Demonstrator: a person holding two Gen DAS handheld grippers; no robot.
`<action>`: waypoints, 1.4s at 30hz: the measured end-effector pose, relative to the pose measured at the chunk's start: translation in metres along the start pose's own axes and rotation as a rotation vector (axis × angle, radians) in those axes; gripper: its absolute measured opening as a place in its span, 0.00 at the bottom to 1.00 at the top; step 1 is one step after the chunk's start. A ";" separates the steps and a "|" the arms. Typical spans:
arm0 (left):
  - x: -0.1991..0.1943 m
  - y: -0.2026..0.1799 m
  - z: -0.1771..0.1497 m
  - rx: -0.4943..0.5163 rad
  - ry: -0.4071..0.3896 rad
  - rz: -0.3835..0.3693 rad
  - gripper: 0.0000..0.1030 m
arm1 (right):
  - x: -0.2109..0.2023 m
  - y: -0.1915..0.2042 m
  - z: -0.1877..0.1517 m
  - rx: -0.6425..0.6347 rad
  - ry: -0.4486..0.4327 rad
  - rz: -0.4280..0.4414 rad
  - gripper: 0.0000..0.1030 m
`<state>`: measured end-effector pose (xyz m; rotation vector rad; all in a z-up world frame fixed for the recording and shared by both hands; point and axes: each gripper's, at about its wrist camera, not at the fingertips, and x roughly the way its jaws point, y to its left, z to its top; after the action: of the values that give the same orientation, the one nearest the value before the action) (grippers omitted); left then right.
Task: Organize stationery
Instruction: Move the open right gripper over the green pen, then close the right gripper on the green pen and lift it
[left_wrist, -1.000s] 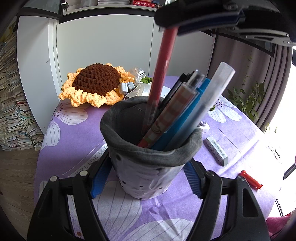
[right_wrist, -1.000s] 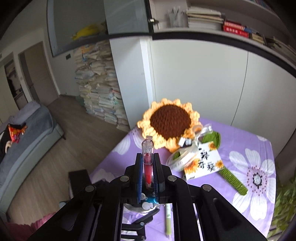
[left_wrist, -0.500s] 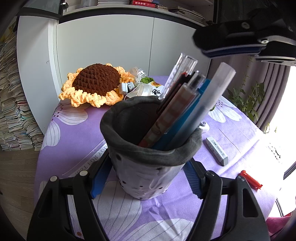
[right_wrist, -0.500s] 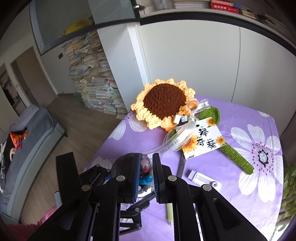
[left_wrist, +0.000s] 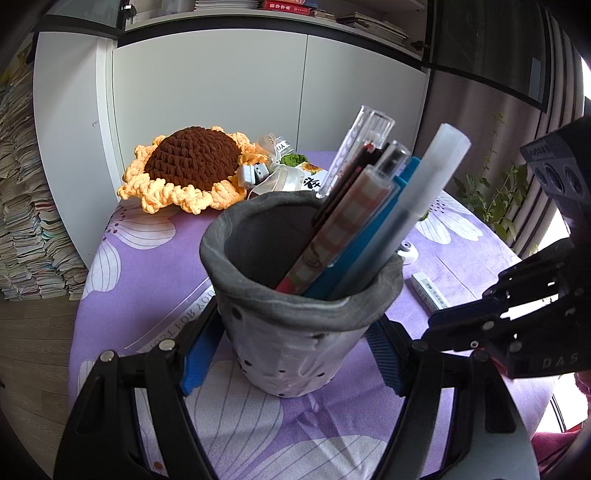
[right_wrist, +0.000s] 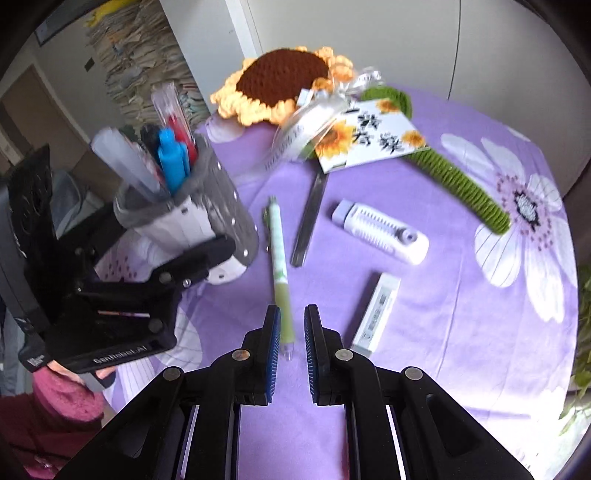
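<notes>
Released 1 s ago, the red pen (left_wrist: 354, 162) now stands in the pen holder (left_wrist: 295, 332), clamped by the left gripper (left_wrist: 291, 354). Right gripper (right_wrist: 291, 332), jaws apart, hovers seemingly over the green pen (right_wrist: 279, 266); eraser (right_wrist: 376, 314) and correction tape (right_wrist: 380, 230) remain on the tabletop (right_wrist: 443, 332).

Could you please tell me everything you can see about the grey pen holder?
The grey pen holder is a soft-looking, fabric-like cup with a rolled darker rim and small dots on its paler wall. It stands upright on the purple floral tablecloth, clamped between the left gripper pads. Several pens lean inside toward one side.
</notes>
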<state>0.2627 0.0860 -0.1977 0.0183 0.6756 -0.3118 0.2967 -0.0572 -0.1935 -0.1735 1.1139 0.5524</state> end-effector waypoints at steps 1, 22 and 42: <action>0.000 0.000 0.000 0.000 0.000 0.000 0.71 | 0.004 0.001 -0.002 -0.004 0.007 0.006 0.11; -0.001 0.000 0.000 0.004 -0.002 0.005 0.71 | -0.001 0.016 -0.049 -0.210 0.235 -0.079 0.11; -0.003 0.000 0.000 0.004 -0.006 0.004 0.71 | 0.024 0.022 0.016 -0.159 0.111 -0.042 0.26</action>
<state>0.2608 0.0869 -0.1959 0.0229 0.6687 -0.3091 0.3059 -0.0240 -0.2042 -0.3687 1.1712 0.6001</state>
